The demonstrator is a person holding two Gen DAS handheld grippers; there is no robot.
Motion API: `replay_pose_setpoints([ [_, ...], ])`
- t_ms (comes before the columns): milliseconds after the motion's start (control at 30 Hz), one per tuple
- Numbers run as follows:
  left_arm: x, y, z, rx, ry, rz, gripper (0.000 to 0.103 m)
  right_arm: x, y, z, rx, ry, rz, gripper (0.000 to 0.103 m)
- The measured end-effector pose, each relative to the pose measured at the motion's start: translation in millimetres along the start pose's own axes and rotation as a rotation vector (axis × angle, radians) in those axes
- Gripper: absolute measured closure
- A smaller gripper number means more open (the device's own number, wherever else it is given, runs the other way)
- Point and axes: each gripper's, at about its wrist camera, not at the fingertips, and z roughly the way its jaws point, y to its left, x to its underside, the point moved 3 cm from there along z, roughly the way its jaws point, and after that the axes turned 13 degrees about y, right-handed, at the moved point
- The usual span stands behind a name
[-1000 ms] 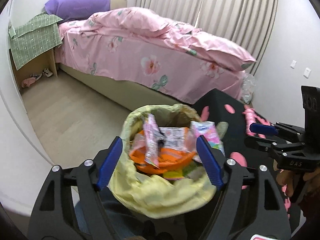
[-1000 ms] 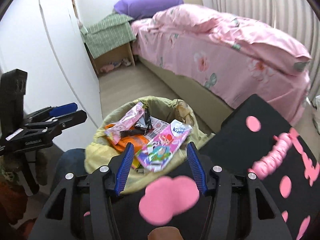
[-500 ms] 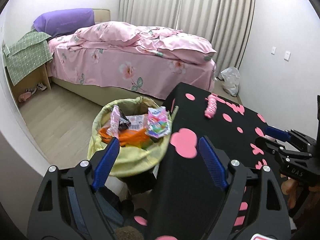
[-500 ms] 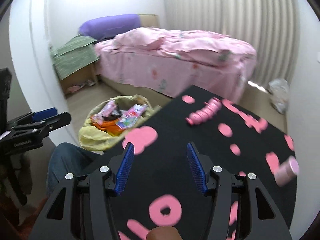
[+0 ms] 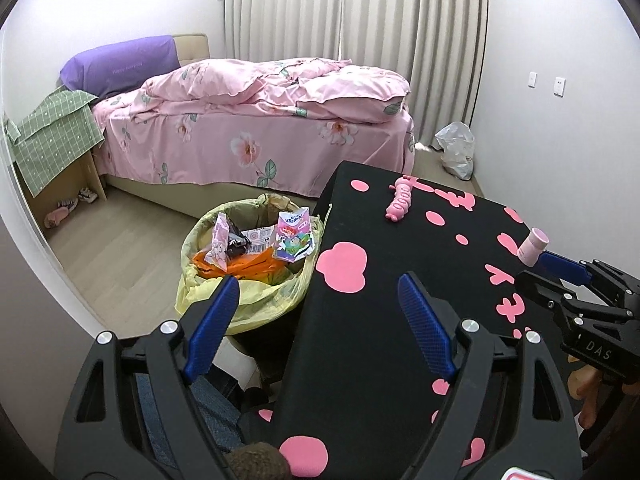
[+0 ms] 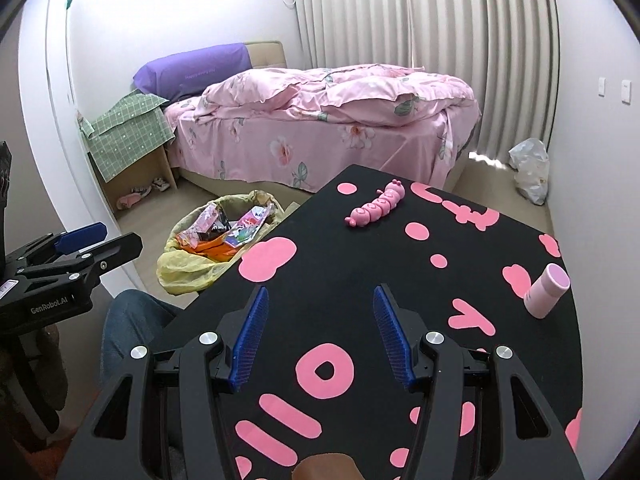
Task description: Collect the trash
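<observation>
A trash bin lined with a yellow bag (image 5: 240,304) stands on the floor left of the black table (image 5: 360,344); it also shows in the right wrist view (image 6: 188,268). Snack wrappers (image 5: 292,238) and orange packaging fill it, also seen in the right wrist view (image 6: 224,228). My left gripper (image 5: 320,312) is open and empty above the table's left edge. My right gripper (image 6: 318,324) is open and empty over the table (image 6: 360,280). The right gripper also shows at the left wrist view's right side (image 5: 568,280).
A pink caterpillar toy (image 6: 376,204) and a pink cylinder bottle (image 6: 546,290) lie on the table. A pink bed (image 5: 256,136) stands behind, a white plastic bag (image 5: 456,154) lies by the curtain, and a nightstand with green cloth (image 5: 52,136) stands at left.
Both grippers have pulled back and up from the bin. The bin now looks smaller and farther left, and the black table fills the foreground. Both stay open and empty.
</observation>
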Motion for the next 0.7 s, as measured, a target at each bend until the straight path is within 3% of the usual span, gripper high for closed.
replay_pose_setpoints([
  [700,4.0,1.2,1.4,-0.002,0.014,-0.001,0.025,3.4,4.4,0.0,-0.009,0.013,-0.001,0.051],
])
